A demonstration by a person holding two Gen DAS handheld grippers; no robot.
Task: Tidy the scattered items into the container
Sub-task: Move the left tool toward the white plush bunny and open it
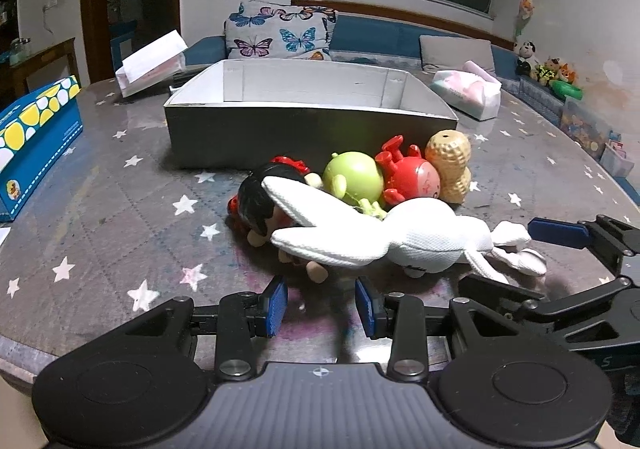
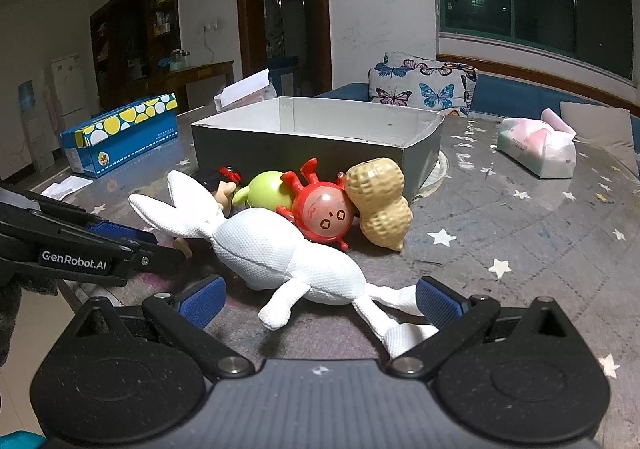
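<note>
A grey open box stands on the table with toys lying in front of it. A white plush rabbit lies across a black-haired doll. Behind are a green round toy, a red crab toy and a peanut toy. My left gripper is open, just short of the rabbit's ear. My right gripper is open around the rabbit's legs, not closed on them.
A blue-and-yellow tissue box sits at the left. A soft tissue pack lies at the right. An open white box stands behind the grey box. The table has a star-patterned cover.
</note>
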